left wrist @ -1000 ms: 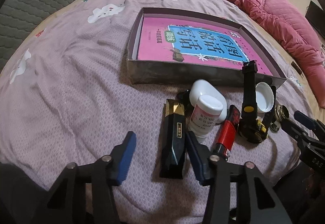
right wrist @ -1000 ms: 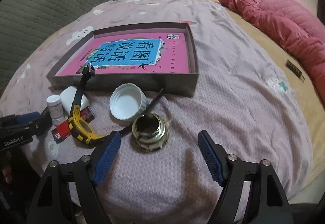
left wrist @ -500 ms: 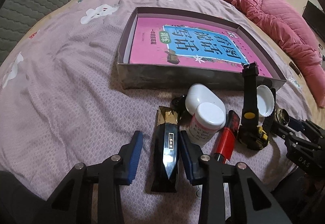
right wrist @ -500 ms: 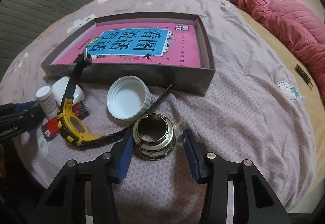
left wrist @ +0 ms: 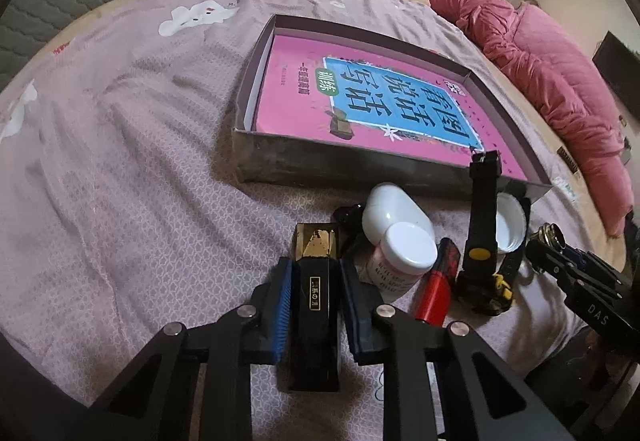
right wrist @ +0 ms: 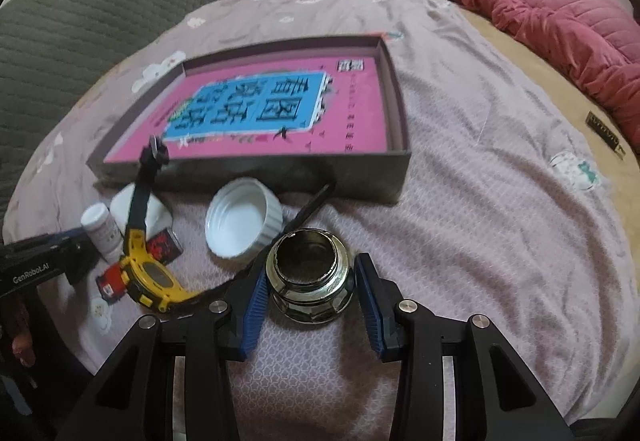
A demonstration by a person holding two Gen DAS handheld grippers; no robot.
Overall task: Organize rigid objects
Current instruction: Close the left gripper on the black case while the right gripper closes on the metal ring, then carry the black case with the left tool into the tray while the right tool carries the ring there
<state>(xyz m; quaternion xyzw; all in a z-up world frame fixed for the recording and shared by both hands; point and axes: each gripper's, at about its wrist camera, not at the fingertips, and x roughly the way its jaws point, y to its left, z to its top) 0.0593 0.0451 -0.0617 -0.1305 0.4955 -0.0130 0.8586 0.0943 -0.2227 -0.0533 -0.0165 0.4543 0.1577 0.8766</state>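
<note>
A black box with a gold end (left wrist: 315,297) lies on the purple bedspread. My left gripper (left wrist: 315,273) has both blue pads pressed against its sides. A round glass jar with an open mouth (right wrist: 310,277) stands between the pads of my right gripper (right wrist: 310,281); the left pad touches it and a small gap shows at the right pad. A grey cardboard tray (left wrist: 352,169) holding a pink book (left wrist: 384,109) lies beyond; it also shows in the right wrist view (right wrist: 256,173).
Beside the black box are a white pill bottle (left wrist: 400,257), a white case (left wrist: 394,211), a red lighter (left wrist: 438,285), a yellow and black watch (left wrist: 482,241) and a white lid (right wrist: 242,217). A pink duvet (right wrist: 560,25) lies at the right.
Both grippers moved forward and narrowed. The left one closed from wide open onto the black box. The right one closed in around the glass jar.
</note>
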